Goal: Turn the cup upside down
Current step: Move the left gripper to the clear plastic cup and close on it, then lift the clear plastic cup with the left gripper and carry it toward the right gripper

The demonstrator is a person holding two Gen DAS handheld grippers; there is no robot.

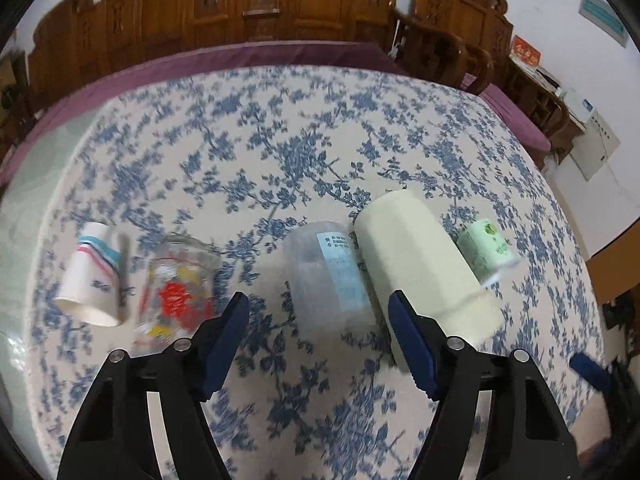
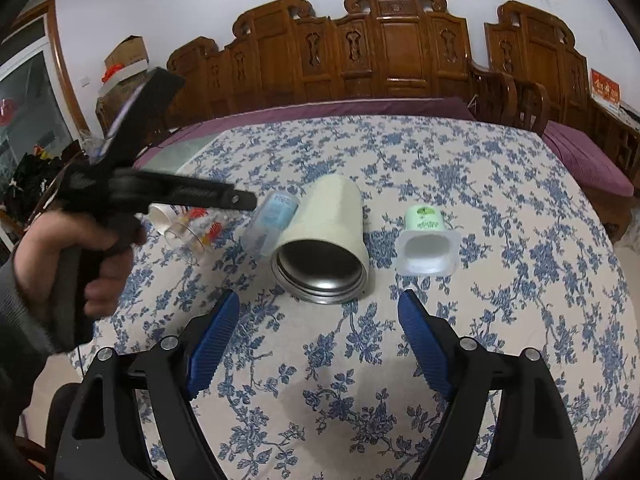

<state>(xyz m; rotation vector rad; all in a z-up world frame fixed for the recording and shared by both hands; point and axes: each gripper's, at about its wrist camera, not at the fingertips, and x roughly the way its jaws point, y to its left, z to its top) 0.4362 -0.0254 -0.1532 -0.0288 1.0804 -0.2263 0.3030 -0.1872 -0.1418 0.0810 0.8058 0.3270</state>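
Several cups lie on their sides on the floral tablecloth. In the left wrist view, from left: a white paper cup [image 1: 93, 276], a printed glass [image 1: 176, 292], a clear plastic cup [image 1: 326, 276], a large cream steel-lined tumbler [image 1: 420, 264], a small green cup [image 1: 486, 250]. My left gripper [image 1: 320, 336] is open and empty, just short of the clear cup. My right gripper [image 2: 320, 320] is open and empty, in front of the tumbler's mouth [image 2: 320, 268]. The green cup [image 2: 426, 240] lies to its right, the clear cup [image 2: 272, 220] to its left.
The left gripper's body and the hand holding it [image 2: 104, 220] fill the left of the right wrist view, partly hiding the glass [image 2: 196, 228]. Carved wooden chairs [image 2: 396, 48] and a purple cushion [image 2: 580, 160] stand beyond the table's far edge.
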